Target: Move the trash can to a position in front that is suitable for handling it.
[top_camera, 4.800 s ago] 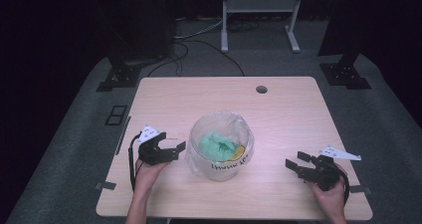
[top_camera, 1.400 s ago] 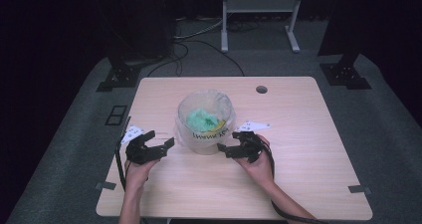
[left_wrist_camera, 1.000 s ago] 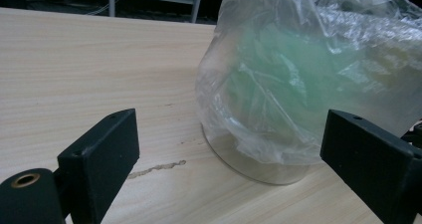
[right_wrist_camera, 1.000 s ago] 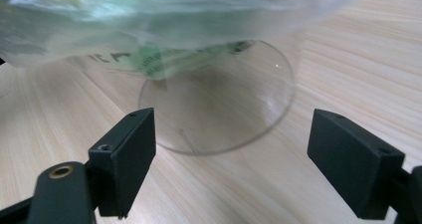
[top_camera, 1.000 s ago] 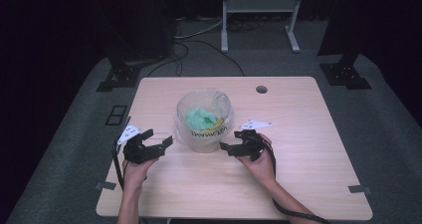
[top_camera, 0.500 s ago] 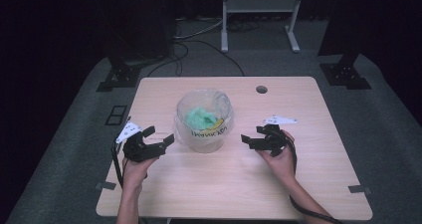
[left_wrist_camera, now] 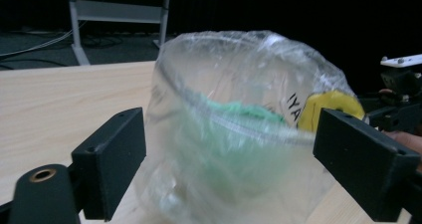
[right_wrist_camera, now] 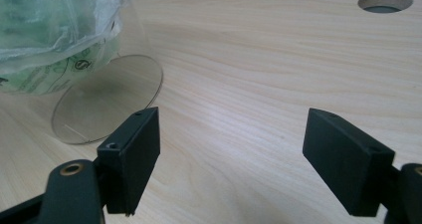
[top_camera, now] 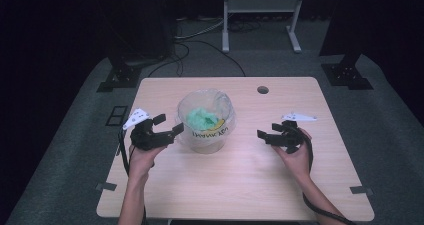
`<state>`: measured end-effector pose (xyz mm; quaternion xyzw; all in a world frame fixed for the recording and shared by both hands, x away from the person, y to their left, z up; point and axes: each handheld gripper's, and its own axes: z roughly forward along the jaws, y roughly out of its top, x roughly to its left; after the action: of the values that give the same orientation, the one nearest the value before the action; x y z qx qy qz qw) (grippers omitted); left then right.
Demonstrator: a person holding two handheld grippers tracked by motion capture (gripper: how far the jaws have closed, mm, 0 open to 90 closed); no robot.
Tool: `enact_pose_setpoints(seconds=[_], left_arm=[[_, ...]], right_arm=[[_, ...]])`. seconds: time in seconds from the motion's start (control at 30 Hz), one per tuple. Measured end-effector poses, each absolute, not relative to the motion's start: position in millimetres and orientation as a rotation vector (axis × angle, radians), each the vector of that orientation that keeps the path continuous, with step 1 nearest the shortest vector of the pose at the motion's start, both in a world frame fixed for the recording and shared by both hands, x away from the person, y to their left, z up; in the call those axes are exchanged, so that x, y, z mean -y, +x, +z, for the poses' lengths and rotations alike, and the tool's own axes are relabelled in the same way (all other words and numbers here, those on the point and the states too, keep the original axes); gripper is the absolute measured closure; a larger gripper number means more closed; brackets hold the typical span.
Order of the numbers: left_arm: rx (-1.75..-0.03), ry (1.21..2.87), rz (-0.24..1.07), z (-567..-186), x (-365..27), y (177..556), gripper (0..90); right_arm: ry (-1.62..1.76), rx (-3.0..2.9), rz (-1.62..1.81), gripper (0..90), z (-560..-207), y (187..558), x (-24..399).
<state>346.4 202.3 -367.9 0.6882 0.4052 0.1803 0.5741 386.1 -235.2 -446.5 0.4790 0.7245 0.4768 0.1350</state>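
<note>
A clear tub lined with a crinkled plastic bag (top_camera: 206, 117) stands mid-table, holding green material and a yellow piece. My left gripper (top_camera: 169, 125) sits against its left side. In the left gripper view its jaws (left_wrist_camera: 229, 159) stand wide and have just closed a little. The bag (left_wrist_camera: 239, 109) bulges between the tips, blurred, and I see no pad pressing on it. My right gripper (top_camera: 267, 132) hovers open over bare wood to the right of the tub. In the right gripper view (right_wrist_camera: 231, 149) nothing lies between its fingers, and the tub (right_wrist_camera: 54, 45) is at the upper left.
The wooden table (top_camera: 240, 185) has a round cable hole (top_camera: 262, 90) at the back right. Tape marks (top_camera: 361, 189) sit at its front corners. A metal stand (top_camera: 260, 5) and black bases (top_camera: 347, 75) rest on the floor behind.
My right gripper has moved to the right, away from the tub. The left gripper has risen and come closer to the tub's left side. The tub stays in place.
</note>
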Motion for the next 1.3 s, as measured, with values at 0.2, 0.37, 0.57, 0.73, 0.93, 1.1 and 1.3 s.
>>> enact_pose_setpoints(seconds=[0.2, 0.37, 0.57, 0.73, 0.93, 1.1, 1.3], left_arm=[[-0.982, 1.624, 0.386, -362.9, -192.5, 367.5, 20.5], [-1.052, 1.635, 0.367, -366.7, -191.0, 382.0, 30.6], [-1.072, 1.647, 0.408, -366.6, -189.2, 384.4, 54.9], [-1.076, 1.651, 0.481, -365.0, -190.9, 383.8, 72.6], [-1.055, 1.668, 0.566, -357.5, -187.3, 379.6, 85.4], [-1.014, 1.700, 0.562, -353.0, -183.4, 377.7, 90.0], [-0.985, 1.678, 0.538, -348.1, -183.1, 375.2, 90.0]], right_arm=[[1.395, -2.086, 1.394, 22.4, -442.7, 384.7, 242.4], [1.385, -2.077, 1.409, 23.0, -436.4, 384.0, 243.2], [1.362, -2.090, 1.416, 24.9, -427.5, 383.7, 238.0], [1.331, -2.093, 1.427, 25.4, -419.4, 384.0, 232.2], [1.315, -2.099, 1.431, 25.4, -413.3, 385.7, 226.1], [1.302, -2.098, 1.436, 25.4, -406.7, 387.2, 222.1], [1.289, -2.096, 1.467, 25.3, -394.4, 389.4, 217.7]])
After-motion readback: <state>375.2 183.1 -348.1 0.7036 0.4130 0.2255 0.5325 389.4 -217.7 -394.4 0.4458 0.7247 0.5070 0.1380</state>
